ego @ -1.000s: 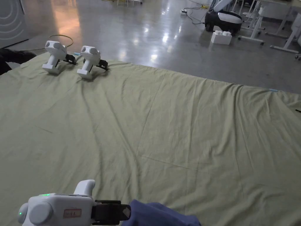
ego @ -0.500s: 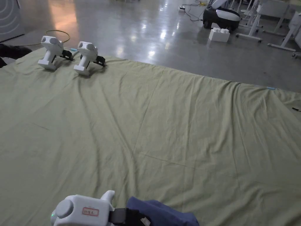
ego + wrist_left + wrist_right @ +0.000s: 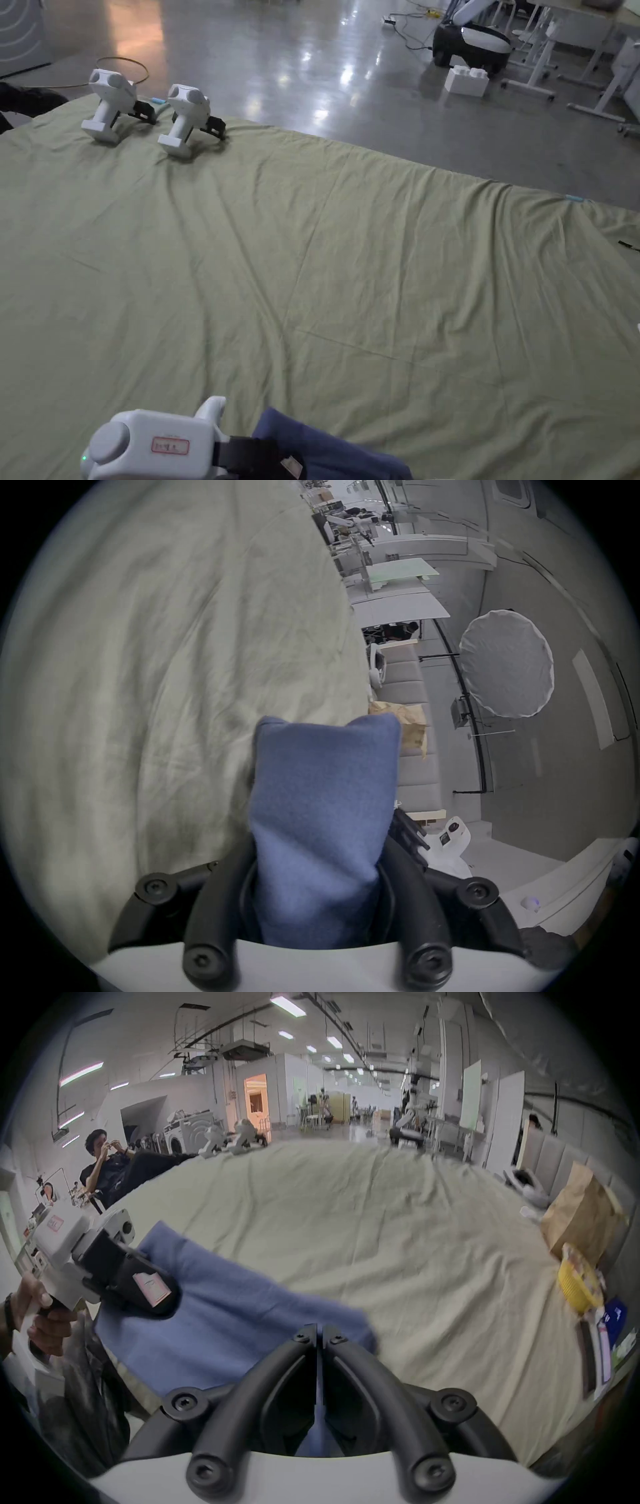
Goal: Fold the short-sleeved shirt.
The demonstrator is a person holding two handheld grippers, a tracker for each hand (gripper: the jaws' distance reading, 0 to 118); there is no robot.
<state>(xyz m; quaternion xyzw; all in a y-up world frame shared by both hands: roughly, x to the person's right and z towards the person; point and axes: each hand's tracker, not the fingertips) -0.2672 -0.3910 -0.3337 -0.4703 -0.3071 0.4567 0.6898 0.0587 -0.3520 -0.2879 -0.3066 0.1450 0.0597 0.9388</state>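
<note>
We hold a pair of tongs in each hand, and both are clenched on one blue short-sleeved shirt (image 3: 221, 1324). In the left gripper view, the left tongs (image 3: 313, 888) have a thick bunch of the blue cloth stuffed between the jaws, with the cloth standing up past the tips. In the right gripper view, the right tongs (image 3: 317, 1338) have their jaws pressed nearly together, with a thin strip of blue cloth caught between them. The same view shows the left tongs farther off to the left, held by a hand (image 3: 38, 1314), biting the other end of the shirt, so the cloth stretches between the two pairs. We judge this two-point hold is meant to lift the shirt and spread it out flat before any fold. The shirt hangs at the near edge of the bench (image 3: 350, 262), just below both tongs, and is not yet laid out. Beyond the tongs the bench stretches away under a wrinkled pale green sheet. At its far left corner, well apart from our tongs, two spare white grippers (image 3: 150, 115) stand idle. To the right of the right tongs, near the bench edge, lie a brown paper bag (image 3: 581, 1213) and a yellow container (image 3: 578, 1286). Past the far left corner a person (image 3: 110, 1165) sits.
</note>
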